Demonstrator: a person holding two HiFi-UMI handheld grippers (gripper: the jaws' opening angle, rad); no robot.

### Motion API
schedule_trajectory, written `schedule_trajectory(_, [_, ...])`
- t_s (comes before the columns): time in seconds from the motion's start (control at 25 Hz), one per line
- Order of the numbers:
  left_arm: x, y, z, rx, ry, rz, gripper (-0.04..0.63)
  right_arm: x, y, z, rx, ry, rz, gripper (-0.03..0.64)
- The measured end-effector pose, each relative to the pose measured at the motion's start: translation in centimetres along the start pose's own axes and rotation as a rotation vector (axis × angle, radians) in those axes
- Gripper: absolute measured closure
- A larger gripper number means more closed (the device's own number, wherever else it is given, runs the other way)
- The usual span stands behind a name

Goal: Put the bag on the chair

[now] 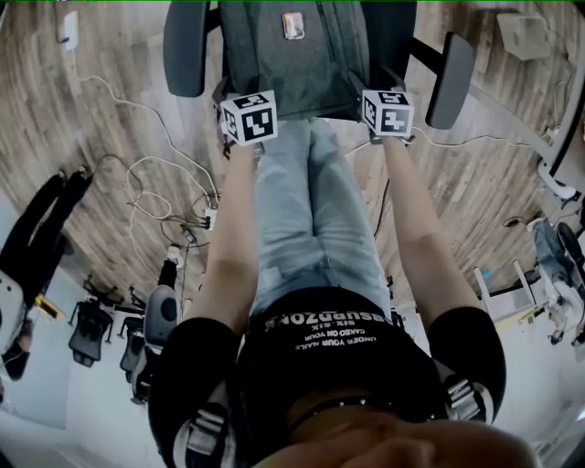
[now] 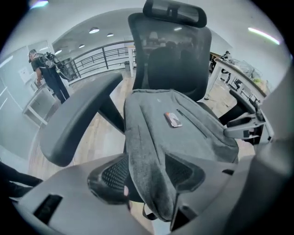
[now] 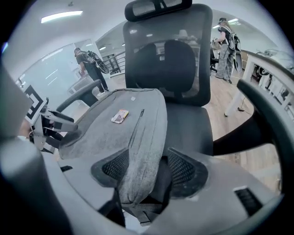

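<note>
One unreadable label [image 1: 293, 25] on bag [image 1: 274, 69]

Your right tool [image 3: 148, 173] has its jaws wide apart above the near edge of the chair [image 3: 188, 124]. The grey bag [image 3: 110, 133] lies on the seat with its far end at the mesh backrest [image 3: 170, 64]. Its near end hangs between your jaws, closer to the left pad, with bare seat showing before the right one. A small label [image 3: 120, 116] and a zip [image 3: 137, 121] mark its face. Your left tool [image 3: 50, 126] sits at the bag's left side. An armrest [image 3: 266, 114] curves at the right. One person [image 3: 89, 66] stands back left, another [image 3: 226, 46] back right.
</note>
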State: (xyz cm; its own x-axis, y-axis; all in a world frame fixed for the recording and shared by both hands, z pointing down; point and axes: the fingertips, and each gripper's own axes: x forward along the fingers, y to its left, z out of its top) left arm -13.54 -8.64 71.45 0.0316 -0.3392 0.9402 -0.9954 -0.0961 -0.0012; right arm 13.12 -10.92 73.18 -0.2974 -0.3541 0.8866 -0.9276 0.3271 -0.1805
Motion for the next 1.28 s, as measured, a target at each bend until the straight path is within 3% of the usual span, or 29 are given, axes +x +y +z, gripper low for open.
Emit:
schedule_trajectory(0.08, [-1.2,-0.8,0.5,0.066,-0.024,-0.019,0.38,-1.1,0.8,0.4,-0.016,-0.017,0.02,0.4])
schedule_trajectory(0.2, [-2.8,-1.7,1.2,0.177,-0.077,-0.027,0.517,-3.0,2.3,0.9,-0.042,-0.046,0.051,0.536])
schedule_trajectory(0.28, [-3.7,-2.7,1.5,0.207,-0.098,-0.074,0.543,-4.0,3.2,1.0,-0.028,-0.059,0.083,0.59])
schedule_trajectory(0.4, [-4.9,-4.5,1.3,0.189,-0.09,-0.182,0.574,-5.5,4.9,1.2,0.017,-0.099,0.158,0.598])
schedule_trajectory(0.52, [-6.1,-6.2,1.1,0.2,-0.095,-0.237,0.578,-7.2,6.4,1.5,-0.007,-0.14,0.166,0.6])
schedule_trajectory(0.64, [-7.3,-7.7,1.4,0.223,-0.143,-0.251,0.577,-8.7,8.0,2.4,-0.068,-0.211,0.18,0.6])
schedule_trajectory(0.76, [-9.1,-8.8,2.6,0.22,-0.27,-0.26,0.578,-10.2,10.3,3.5,-0.175,-0.289,0.231,0.601])
schedule_trajectory(0.88, [-10.2,-10.0,3.6,0.217,-0.352,-0.279,0.577,-10.6,11.7,3.8,-0.23,-0.288,0.278,0.601])
schedule_trajectory(1.04, [-11.0,-11.4,4.0,0.234,-0.372,-0.316,0.577,-10.5,12.4,3.7,-0.282,-0.254,0.312,0.601])
schedule_trajectory(1.28, [-11.5,-11.3,3.4,0.282,-0.362,-0.268,0.577,-11.0,13.5,3.4,-0.343,-0.242,0.305,0.601])
